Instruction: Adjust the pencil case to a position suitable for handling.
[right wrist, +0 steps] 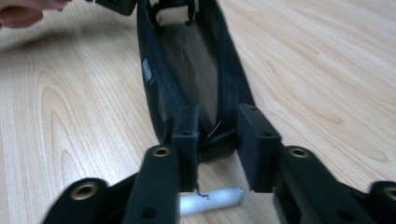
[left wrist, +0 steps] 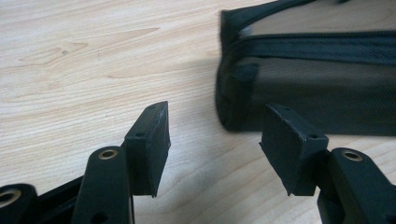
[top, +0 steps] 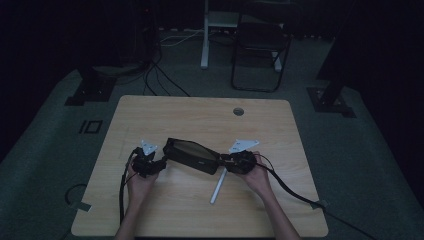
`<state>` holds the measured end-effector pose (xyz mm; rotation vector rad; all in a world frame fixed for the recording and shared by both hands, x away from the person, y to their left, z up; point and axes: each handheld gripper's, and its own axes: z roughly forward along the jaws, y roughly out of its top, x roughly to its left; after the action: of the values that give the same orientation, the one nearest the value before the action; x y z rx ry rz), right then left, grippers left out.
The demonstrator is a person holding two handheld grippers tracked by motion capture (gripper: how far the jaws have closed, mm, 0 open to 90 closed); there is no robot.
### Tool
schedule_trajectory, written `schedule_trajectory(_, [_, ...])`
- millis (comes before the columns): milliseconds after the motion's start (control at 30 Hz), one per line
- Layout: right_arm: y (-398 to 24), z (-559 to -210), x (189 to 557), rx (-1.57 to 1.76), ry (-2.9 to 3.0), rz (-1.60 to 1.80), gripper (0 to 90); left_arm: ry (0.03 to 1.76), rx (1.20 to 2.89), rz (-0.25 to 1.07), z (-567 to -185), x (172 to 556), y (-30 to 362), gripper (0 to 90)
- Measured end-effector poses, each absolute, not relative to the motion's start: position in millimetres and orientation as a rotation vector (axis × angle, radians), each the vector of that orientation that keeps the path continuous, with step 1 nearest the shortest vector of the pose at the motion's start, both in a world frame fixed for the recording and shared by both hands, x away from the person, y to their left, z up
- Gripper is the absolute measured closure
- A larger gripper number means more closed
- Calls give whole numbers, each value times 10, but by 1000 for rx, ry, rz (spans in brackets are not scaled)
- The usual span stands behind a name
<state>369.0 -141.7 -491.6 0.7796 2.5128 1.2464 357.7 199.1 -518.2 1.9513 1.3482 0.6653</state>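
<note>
Dim room, brighter close-ups

High view is dark; both gripper views show evenly lit wood, with slight blur on the pouch.

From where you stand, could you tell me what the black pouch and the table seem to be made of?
The black pouch looks like woven fabric, matte, with a mesh-like panel, stitched edging and a zip band. The table looks like light wood or wood-look laminate, smooth, with printed-looking grain; which of the two I cannot tell.

Right gripper jaws clamp black pouch end; white tube beneath.
</note>
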Motion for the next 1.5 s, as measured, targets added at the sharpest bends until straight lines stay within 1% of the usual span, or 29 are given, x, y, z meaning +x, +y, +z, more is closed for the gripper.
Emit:
schedule_trajectory(67, [-1442,-4896,3691,800,2476,1260,617,1339,1957,663,-5198,3590,1987,425])
schedule_trajectory(133, [-1448,-4871,3723,827,2444,1296,579,1322,1962,655,-5208,3593,1973,433])
schedule_trajectory(200, [-1447,-4867,3767,849,2422,1347,564,1308,1974,656,-5221,3597,1950,436])
schedule_trajectory(367, [-1409,-4908,3795,889,2404,1351,522,1282,1999,650,-5259,3609,1905,436])
schedule_trajectory(467, [-1404,-4916,3799,894,2406,1347,522,1264,2007,638,-5284,3622,1879,436])
schedule_trajectory(567, [-1381,-4963,3896,930,2411,1357,512,1246,2019,642,-5294,3621,1845,436])
schedule_trajectory(733, [-1303,-4986,3946,926,2419,1344,504,1209,2022,633,-5286,3611,1831,436])
schedule_trajectory(800, [-1289,-5019,3971,941,2425,1345,515,1197,2025,622,-5292,3610,1826,436])
schedule_trajectory(833, [-1288,-5052,3980,958,2433,1305,539,1187,2029,618,-5295,3610,1821,437])
schedule_trajectory(900, [-1288,-5060,3972,951,2439,1282,546,1170,2036,612,-5305,3606,1798,437])
schedule_trajectory(1133, [-1310,-5011,3874,873,2465,1172,582,1104,2057,609,-5290,3564,1719,441])
schedule_trajectory(1400, [-1546,-5016,3806,908,2459,1203,590,1121,2041,600,-5287,3577,1762,440])
schedule_trajectory(1500, [-1640,-4992,3764,917,2445,1216,570,1114,2053,600,-5293,3573,1746,439])
